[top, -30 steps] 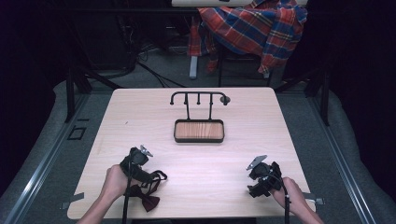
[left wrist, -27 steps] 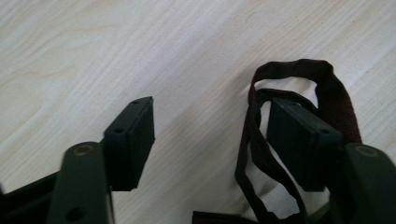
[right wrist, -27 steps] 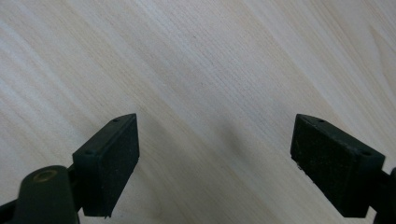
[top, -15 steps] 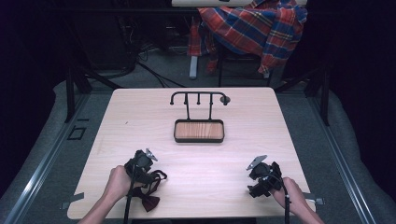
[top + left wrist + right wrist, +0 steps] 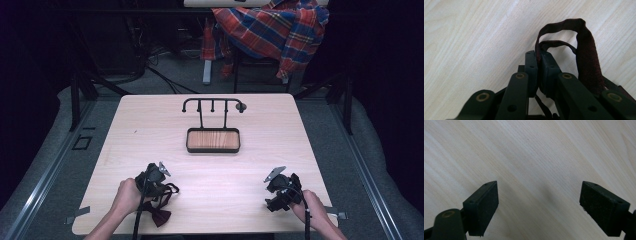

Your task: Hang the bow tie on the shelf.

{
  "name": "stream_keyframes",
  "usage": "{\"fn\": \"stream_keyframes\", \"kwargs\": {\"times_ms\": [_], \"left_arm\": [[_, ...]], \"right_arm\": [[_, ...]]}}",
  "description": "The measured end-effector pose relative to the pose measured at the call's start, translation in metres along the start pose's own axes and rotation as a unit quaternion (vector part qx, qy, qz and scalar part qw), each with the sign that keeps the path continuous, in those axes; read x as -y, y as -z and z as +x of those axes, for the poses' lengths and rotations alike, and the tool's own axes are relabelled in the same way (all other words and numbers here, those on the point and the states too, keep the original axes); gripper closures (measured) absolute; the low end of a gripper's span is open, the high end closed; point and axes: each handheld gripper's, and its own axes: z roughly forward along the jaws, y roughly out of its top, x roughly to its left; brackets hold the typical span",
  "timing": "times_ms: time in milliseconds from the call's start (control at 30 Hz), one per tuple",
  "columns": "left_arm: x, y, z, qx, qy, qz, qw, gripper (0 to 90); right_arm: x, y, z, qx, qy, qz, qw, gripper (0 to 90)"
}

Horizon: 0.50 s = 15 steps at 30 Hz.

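The left gripper (image 5: 539,71) has just closed, pinching the bow tie strap (image 5: 584,50) near the table's (image 5: 210,200) front edge; apparently the bow (image 5: 159,218) stays down. The right gripper (image 5: 539,207) remains spread over bare wood.

black hook rack (image 5: 213,106) behind wooden tray (image 5: 213,140), plaid shirt (image 5: 270,30) beyond table (image 5: 150,130)
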Motion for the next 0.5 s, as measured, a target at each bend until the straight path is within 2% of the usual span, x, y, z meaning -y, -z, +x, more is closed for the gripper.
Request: {"fn": "stream_keyframes", "kwargs": {"times_ms": [233, 500], "left_arm": [[0.0003, 0.0015, -0.0011, 0.000, 0.000, -0.002, 1.0000, 88.6], [0.0013, 0.0089, 0.0005, -0.004, 0.004, -0.018, 0.9998, 88.6]], "right_arm": [[-0.0003, 0.0005, -0.0003, -0.004, 0.004, 0.003, 1.0000, 15.2], [-0.0001, 0.0011, 0.0000, 0.000, 0.004, 0.001, 1.0000, 15.2]]}}
